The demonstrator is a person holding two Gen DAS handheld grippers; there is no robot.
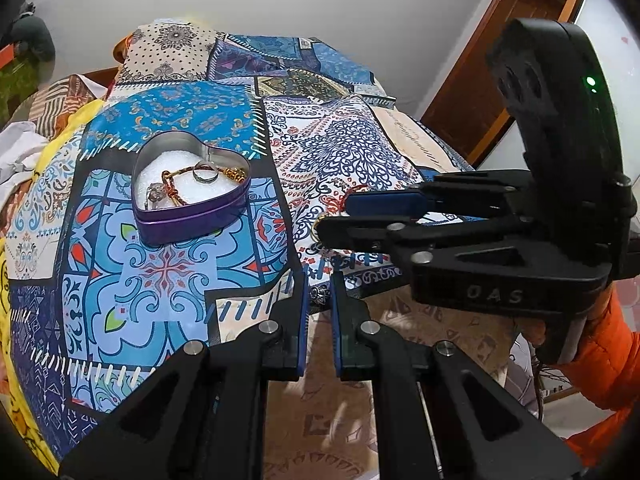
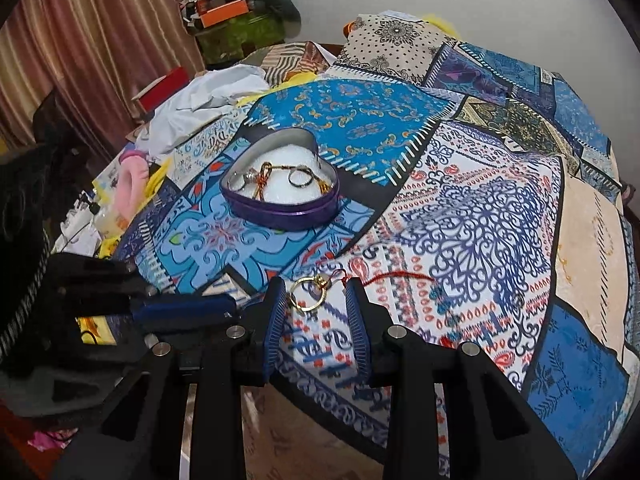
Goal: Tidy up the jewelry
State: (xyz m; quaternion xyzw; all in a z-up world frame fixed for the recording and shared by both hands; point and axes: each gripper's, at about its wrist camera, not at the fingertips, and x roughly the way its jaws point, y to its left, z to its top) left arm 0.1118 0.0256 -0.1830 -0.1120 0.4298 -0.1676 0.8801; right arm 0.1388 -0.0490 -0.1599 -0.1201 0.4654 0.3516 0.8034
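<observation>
Ribbed blue right gripper (image 2: 318, 294) jaws apart around gold ring (image 2: 307, 295); left gripper (image 1: 319, 280) jaws narrowly parted, empty.

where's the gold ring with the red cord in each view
Left wrist: the gold ring is just right of centre, mostly hidden behind the right gripper; only a gold edge shows.
Right wrist: the ring is at lower centre, lying on the patchwork cloth between the open jaws, with the red cord trailing right.
Shared landmark: the heart-shaped tin, beyond the ring in both views.
</observation>
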